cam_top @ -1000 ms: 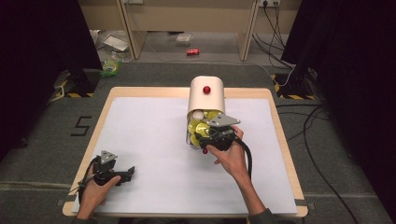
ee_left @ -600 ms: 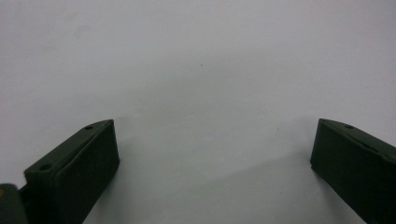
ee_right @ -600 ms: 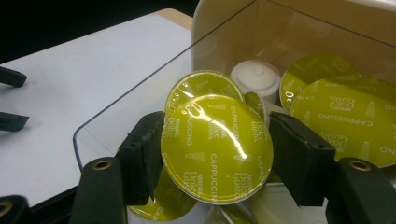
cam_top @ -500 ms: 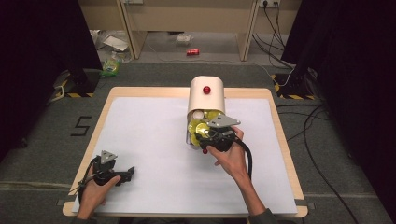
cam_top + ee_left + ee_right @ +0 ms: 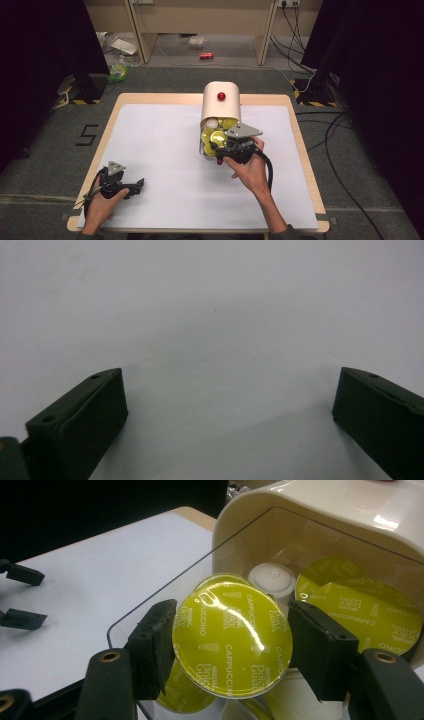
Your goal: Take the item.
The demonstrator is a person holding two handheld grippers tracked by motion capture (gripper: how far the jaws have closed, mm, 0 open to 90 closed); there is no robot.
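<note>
A cream container (image 5: 220,105) with a red knob (image 5: 221,96) lies on its side on the white table (image 5: 150,130), its open end facing me. Several capsules with yellow-green foil lids and a white one (image 5: 272,580) fill its mouth. My right gripper (image 5: 220,146) reaches into that mouth. Its jaws have just been closing and now press on both edges of one capsule (image 5: 232,645), lid toward the camera. My left gripper (image 5: 136,185) rests on the table at the front left, open, with only bare tabletop between its fingers (image 5: 80,420).
A clear plastic edge (image 5: 165,592) rims the container's opening. Beyond the table's far edge lie floor clutter, a red can (image 5: 206,55) and cables (image 5: 345,145). Wide bare table stretches between the two grippers.
</note>
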